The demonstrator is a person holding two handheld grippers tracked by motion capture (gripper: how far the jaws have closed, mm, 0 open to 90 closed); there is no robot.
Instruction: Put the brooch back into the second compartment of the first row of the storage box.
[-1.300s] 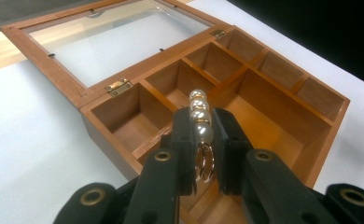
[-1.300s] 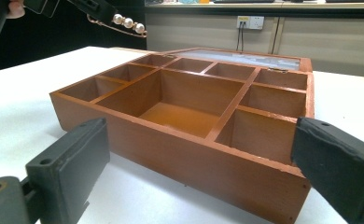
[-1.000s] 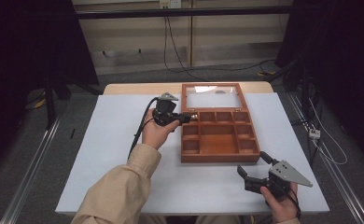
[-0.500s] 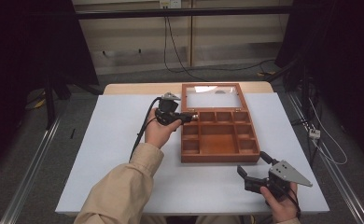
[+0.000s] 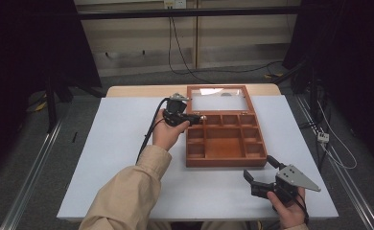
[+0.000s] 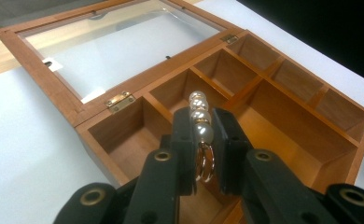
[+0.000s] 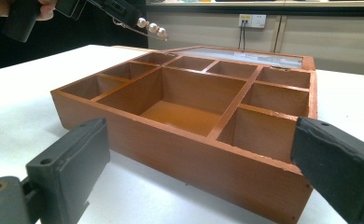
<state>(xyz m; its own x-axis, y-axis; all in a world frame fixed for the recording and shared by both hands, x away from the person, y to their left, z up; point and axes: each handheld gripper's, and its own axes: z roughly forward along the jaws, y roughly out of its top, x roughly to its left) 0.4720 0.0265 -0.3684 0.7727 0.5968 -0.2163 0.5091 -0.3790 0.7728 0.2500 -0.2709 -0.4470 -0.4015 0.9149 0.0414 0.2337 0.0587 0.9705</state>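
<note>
A wooden compartment box (image 5: 226,164) lies open on the white table, its glass lid (image 5: 219,102) folded flat behind it. My left gripper (image 5: 194,118) hovers over the box's back-left corner, shut on a pearl ornament (image 6: 199,120) with gold rings hanging below it. In the left gripper view the pearls stick up between the jaws above the back-left compartment (image 6: 132,140). From the right gripper view the pearls (image 7: 151,27) hang high above the box (image 7: 180,140). My right gripper (image 5: 258,181) rests open near the table's front right, short of the box's front wall.
The white table (image 5: 108,158) stretches bare to the left of the box. A person's tan sleeve (image 5: 127,191) crosses the front middle. Cables and dark stands lie on the floor beyond the table (image 5: 185,57).
</note>
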